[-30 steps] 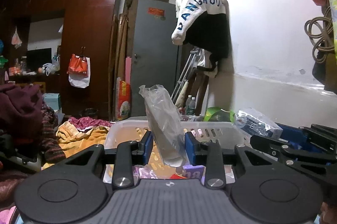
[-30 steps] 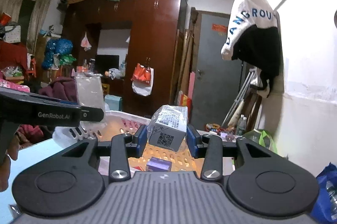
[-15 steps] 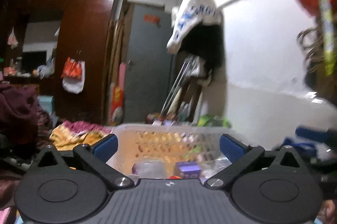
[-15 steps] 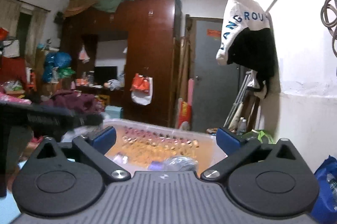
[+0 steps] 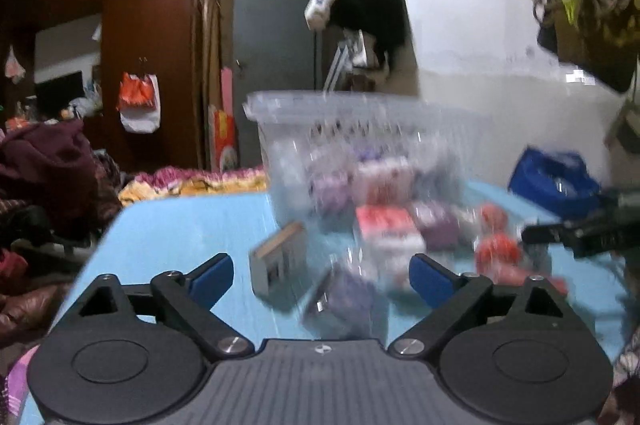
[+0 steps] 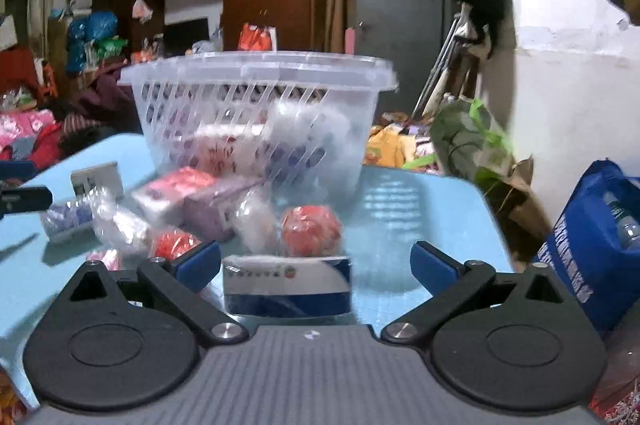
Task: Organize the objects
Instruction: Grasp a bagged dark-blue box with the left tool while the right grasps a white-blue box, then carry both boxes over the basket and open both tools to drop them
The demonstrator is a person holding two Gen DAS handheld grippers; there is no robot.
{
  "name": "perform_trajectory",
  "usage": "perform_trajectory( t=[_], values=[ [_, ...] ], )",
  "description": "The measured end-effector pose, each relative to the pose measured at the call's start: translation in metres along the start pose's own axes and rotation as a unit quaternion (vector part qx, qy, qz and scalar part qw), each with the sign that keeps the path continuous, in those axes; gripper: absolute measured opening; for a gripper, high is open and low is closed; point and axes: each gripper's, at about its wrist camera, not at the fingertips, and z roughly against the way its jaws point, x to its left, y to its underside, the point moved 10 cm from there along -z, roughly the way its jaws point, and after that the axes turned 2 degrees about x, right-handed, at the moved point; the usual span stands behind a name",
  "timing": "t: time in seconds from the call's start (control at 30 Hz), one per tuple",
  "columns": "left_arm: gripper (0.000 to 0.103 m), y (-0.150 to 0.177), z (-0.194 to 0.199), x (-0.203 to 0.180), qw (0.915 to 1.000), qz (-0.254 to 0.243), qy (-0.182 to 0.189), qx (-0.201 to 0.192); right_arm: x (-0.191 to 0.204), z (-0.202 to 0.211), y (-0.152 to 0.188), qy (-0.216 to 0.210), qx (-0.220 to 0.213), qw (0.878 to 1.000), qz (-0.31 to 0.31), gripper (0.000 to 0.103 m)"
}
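A clear plastic basket (image 6: 256, 73) stands on the light blue table (image 6: 420, 205) with wrapped packets inside. Several wrapped items lie in front of it. My right gripper (image 6: 316, 263) is open and low over the table, with a blue and white box (image 6: 286, 285) between its fingers and a red wrapped ball (image 6: 310, 229) just beyond. My left gripper (image 5: 322, 277) is open and empty, with a purple wrapped packet (image 5: 344, 299) and a grey box (image 5: 278, 265) between its fingers. The basket (image 5: 360, 105) shows blurred beyond.
A blue bag (image 6: 600, 237) sits past the table's right edge. Heaps of clothes (image 5: 48, 177) lie left of the table. A white wall (image 6: 580, 85) runs along the right. The other gripper's tip (image 5: 580, 233) shows at the right of the left wrist view.
Both grippers opened and let their packets go over the basket, then dropped back and down to table level in front of the basket.
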Motion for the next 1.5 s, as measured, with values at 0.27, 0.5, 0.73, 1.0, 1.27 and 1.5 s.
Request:
perform_trajectory(
  t=[0.27, 0.5, 0.73, 1.0, 1.27, 1.5],
  values=[
    [0.080, 0.015, -0.018, 0.002, 0.9988, 0.002, 0.012, 0.047, -0.002, -0.011, 0.010, -0.032, 0.030, 0.999, -0.011, 0.098],
    [0.048, 0.015, -0.017, -0.003, 0.9994, -0.007, 0.008, 0.034, 0.001, -0.012, 0.011, -0.039, 0.029, 0.999, -0.005, 0.075],
    [0.048, 0.008, -0.004, -0.002, 0.9998, -0.004, 0.012, -0.017, -0.005, 0.013, 0.001, -0.058, -0.059, 0.996, -0.030, 0.074],
    [0.048, 0.006, 0.000, 0.001, 0.9989, 0.011, 0.024, -0.037, 0.001, 0.024, -0.006, -0.037, -0.108, 0.993, 0.000, 0.075],
    [0.048, 0.003, 0.006, 0.005, 0.9976, 0.020, 0.025, -0.062, 0.000, 0.026, -0.009, -0.049, -0.128, 0.991, -0.011, 0.074],
    [0.048, 0.002, 0.011, 0.008, 0.9962, 0.026, 0.021, -0.080, 0.000, 0.029, -0.009, -0.048, -0.142, 0.989, -0.012, 0.074]
  ],
)
